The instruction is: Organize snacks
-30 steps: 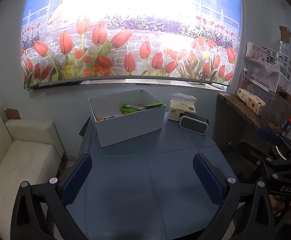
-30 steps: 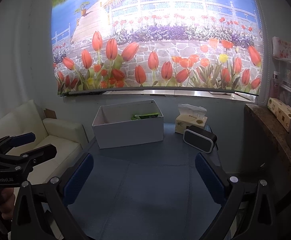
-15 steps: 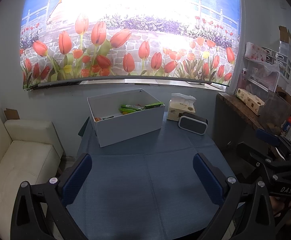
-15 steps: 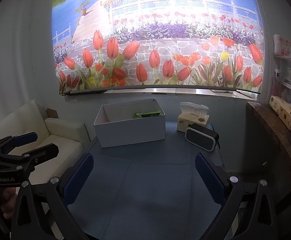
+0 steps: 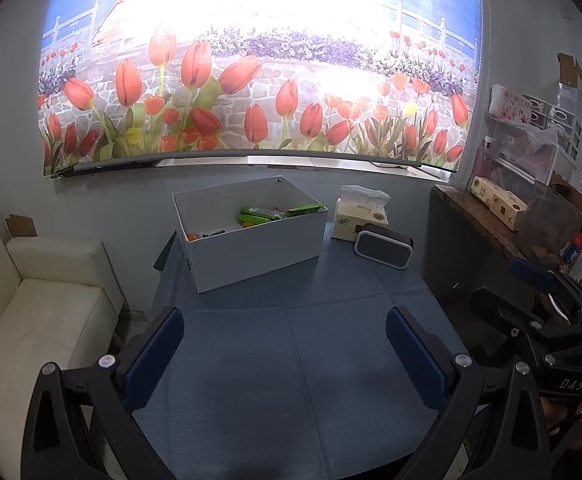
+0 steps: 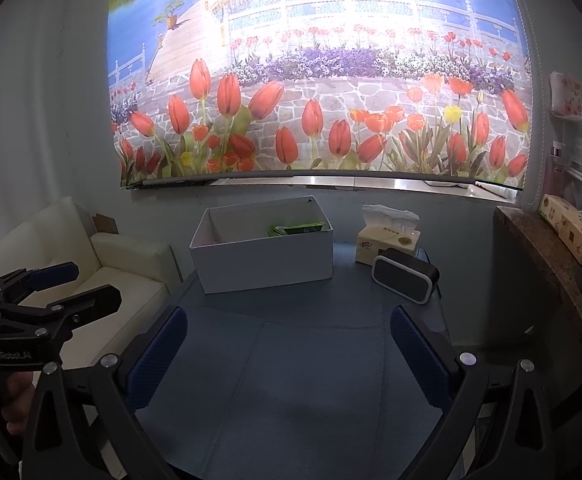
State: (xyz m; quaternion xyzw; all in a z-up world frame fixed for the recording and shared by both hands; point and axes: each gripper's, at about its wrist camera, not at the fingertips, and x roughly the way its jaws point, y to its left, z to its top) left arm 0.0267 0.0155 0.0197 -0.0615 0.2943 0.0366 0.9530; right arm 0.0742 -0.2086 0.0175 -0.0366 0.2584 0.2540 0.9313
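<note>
The snacks (image 5: 269,215) lie inside the box (image 5: 251,246) at the desk's (image 5: 291,360) far end; none show outside it, so sorting looks finished. Left claw (image 5: 283,354) and right claw (image 6: 289,354) gape wide, holding nothing.

The left gripper (image 5: 287,344) is held level, its two blue-padded fingers (image 5: 153,356) spread wide with nothing between them. The right gripper (image 6: 289,346) sits just to its right, likewise spread wide and empty, its pads (image 6: 419,360) pointing forward in parallel with the left one's.
</note>
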